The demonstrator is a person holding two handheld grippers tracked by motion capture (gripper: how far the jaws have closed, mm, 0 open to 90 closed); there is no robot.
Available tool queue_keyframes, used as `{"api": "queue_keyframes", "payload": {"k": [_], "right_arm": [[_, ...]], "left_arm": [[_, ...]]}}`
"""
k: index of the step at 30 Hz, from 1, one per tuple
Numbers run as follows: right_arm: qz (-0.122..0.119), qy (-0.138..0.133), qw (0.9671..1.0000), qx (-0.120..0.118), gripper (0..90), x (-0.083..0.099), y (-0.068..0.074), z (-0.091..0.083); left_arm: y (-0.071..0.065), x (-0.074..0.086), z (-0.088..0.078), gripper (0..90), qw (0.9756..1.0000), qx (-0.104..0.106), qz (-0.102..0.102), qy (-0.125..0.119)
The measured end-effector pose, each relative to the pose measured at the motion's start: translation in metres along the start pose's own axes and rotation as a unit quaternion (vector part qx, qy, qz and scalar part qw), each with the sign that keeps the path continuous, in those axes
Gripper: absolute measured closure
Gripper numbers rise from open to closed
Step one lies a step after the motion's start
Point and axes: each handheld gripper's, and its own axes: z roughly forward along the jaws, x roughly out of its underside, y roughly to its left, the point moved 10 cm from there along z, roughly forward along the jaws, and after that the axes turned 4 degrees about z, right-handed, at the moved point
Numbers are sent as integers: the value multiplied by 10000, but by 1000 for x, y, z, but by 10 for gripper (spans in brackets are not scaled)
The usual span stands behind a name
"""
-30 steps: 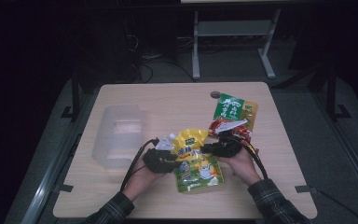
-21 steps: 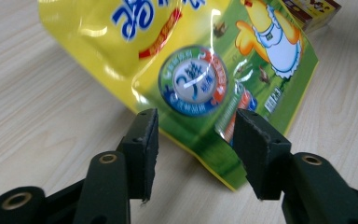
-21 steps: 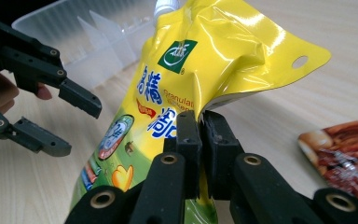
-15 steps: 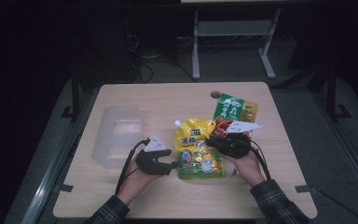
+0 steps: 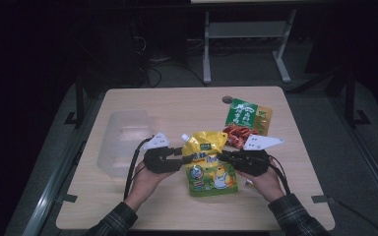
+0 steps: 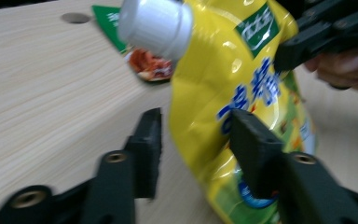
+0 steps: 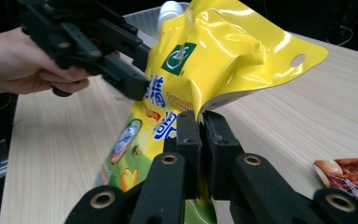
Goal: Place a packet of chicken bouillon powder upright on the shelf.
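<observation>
Yellow pouch held up between my two grippers

My right gripper (image 7: 200, 122) is pinched tight on the edge of the yellow pouch (image 5: 209, 164), lifting that side off the table (image 5: 177, 105). My left gripper (image 6: 196, 140) straddles the pouch's opposite edge; its jaws have just been closing, with a gap left on one side. The pouch sits near the table's 6 o'clock edge, its white cap (image 6: 154, 25) pointing toward 11 o'clock. A green snack packet (image 5: 246, 120) lies at about 1 o'clock from it.
</observation>
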Motion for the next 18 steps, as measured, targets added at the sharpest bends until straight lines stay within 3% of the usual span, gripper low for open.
{"api": "queue_keyframes", "payload": {"k": [5,7,11,13,16,18], "right_arm": [[16,-45,10000,-44,853,-1,-1,-2],[-2,-32,10000,-69,852,-1,0,-2],[-103,73,9999,-98,835,2,0,-1],[-84,82,9998,-132,777,2,-2,-1],[99,-43,9996,-253,735,-3,-8,-6],[244,-55,9989,-393,615,-5,-13,-8]], "left_arm": [[1,-8,-6,813,9992,265,-128,-257],[0,-10,-7,883,9990,337,13,-286],[-5,-16,-13,900,9981,399,263,-383],[-5,-18,-18,900,9977,365,422,-375],[-5,-20,-24,900,9971,432,435,-441],[-6,-22,-26,900,9965,476,479,-486]]}}
